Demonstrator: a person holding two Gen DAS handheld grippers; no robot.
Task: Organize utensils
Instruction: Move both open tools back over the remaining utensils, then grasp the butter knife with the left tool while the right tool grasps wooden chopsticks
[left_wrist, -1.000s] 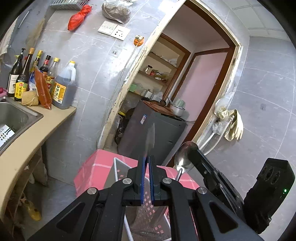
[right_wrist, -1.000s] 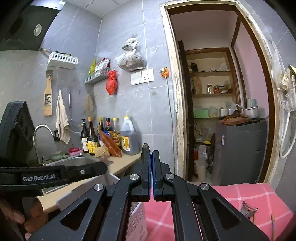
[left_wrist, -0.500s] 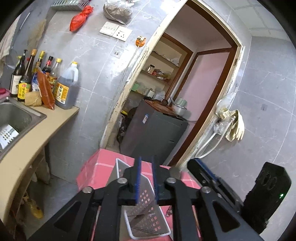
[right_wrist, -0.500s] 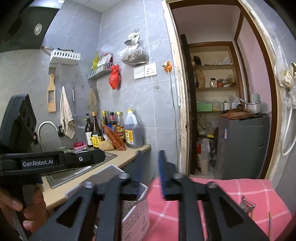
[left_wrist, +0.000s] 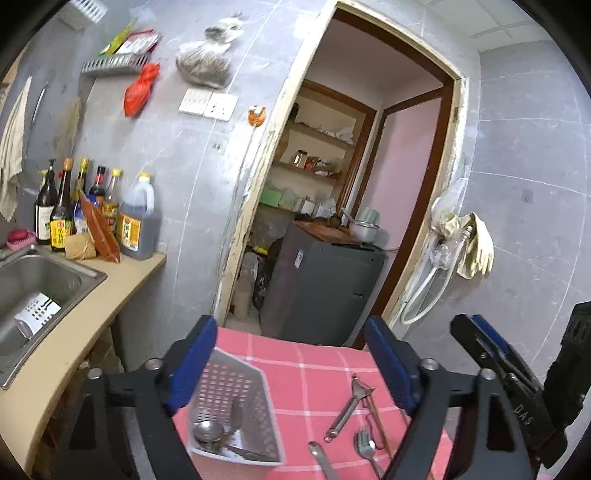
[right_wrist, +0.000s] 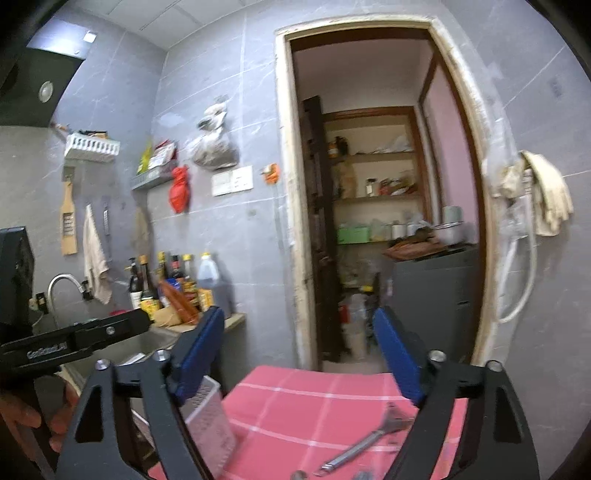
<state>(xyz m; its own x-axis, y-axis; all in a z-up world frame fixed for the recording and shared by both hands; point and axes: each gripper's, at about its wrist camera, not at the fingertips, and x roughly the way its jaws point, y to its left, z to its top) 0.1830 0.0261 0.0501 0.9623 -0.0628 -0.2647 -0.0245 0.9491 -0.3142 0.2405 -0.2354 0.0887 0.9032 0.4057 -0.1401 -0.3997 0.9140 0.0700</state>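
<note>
Both of your tools are empty with jaws opening: left hand-held gripper (left_wrist: 291, 363), right hand-held gripper (right_wrist: 301, 356). Low in the frame, loose utensils (left_wrist: 364, 441) and a metal peeler (left_wrist: 349, 406) lie right of the perforated basket (left_wrist: 236, 391), which holds a spoon (left_wrist: 208, 432). They look light, stiff and slippery; pinch mid-handle. Beyond, the pink-checked counter (left_wrist: 317, 363) stands bare until its far edge.
</note>
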